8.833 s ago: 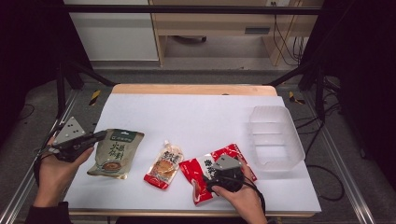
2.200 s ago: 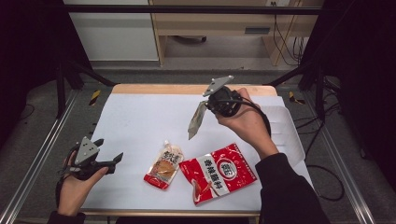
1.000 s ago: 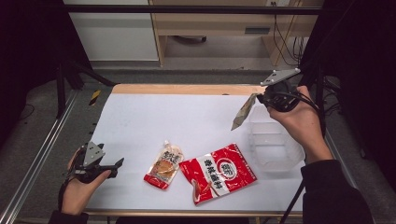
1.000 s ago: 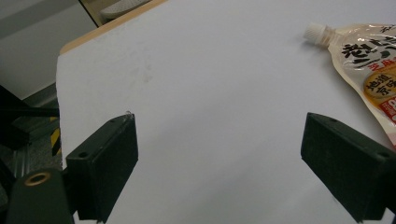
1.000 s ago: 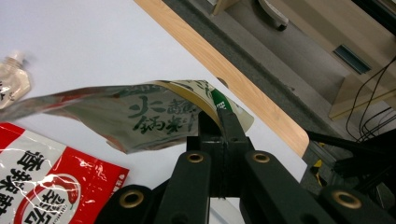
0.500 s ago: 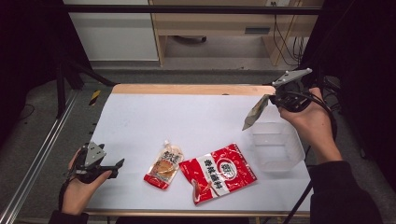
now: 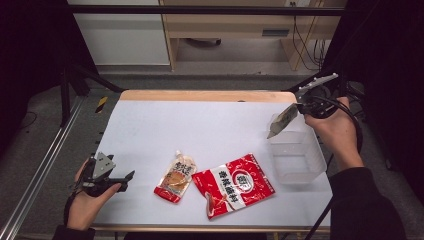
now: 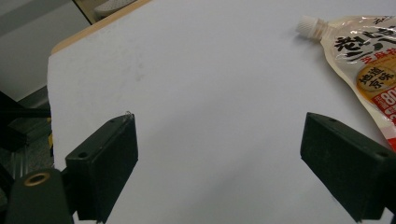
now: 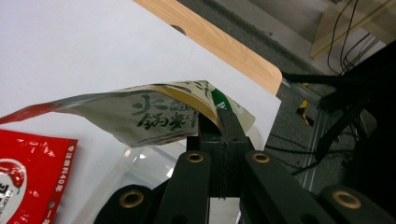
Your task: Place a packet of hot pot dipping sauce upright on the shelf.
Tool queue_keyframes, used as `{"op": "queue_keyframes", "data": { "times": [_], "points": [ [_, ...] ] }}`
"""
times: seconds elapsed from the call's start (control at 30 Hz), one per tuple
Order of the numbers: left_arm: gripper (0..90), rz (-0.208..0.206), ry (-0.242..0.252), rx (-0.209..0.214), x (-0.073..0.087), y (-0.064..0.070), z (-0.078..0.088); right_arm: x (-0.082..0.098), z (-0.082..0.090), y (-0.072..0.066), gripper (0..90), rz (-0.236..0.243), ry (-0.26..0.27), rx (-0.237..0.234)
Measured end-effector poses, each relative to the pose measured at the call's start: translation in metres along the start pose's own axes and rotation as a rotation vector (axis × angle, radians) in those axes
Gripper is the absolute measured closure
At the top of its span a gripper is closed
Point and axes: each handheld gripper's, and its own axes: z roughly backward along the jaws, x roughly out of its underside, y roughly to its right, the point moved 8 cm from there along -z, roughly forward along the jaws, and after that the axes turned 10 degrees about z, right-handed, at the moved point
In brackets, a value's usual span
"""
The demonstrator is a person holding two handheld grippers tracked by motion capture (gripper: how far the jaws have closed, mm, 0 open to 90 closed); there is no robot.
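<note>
My right gripper (image 7: pixel 299 107) (image 9: pixel 218 122) is shut on the top edge of a beige and green seasoning packet (image 7: pixel 281 120) (image 9: pixel 149 113), which hangs above the far end of the clear plastic bin (image 7: pixel 305 170) at the table's right side. My left gripper (image 7: pixel 125 177) (image 8: pixel 219 158) stands open low over the white table's left front, with nothing between its jaws. A spouted sauce pouch (image 7: pixel 176 178) (image 8: pixel 369 70) lies right of it. A red packet (image 7: pixel 235 184) (image 9: pixel 23 182) lies flat beside the bin.
The white table (image 7: pixel 200 130) has a wooden far edge (image 7: pixel 205 95) (image 9: pixel 210 44). Dark frame rails and cables run along both sides. The bin holds nothing that I can see.
My right gripper carried the beige packet from the table's middle rightward and slightly down, over the bin. The left gripper stayed put.
</note>
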Motion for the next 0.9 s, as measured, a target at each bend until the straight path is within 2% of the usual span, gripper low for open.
{"op": "queue_keyframes", "data": {
  "times": [0.27, 0.43, 0.9],
  "points": [
    [10.9, -0.012, -0.007, 0.005, 0.0, 0.002, -0.001, 0.004, -0.014, 0.01, 90.0, -0.083, -0.029, 0.0],
    [10.9, -0.014, -0.006, 0.006, 0.0, 0.003, -0.001, 0.005, -0.015, 0.013, 90.0, -0.116, -0.032, 0.008],
    [10.9, -0.019, -0.01, 0.008, 0.0, 0.003, -0.001, 0.007, -0.012, 0.013, 90.0, -0.143, -0.018, 0.008]
  ]
}}
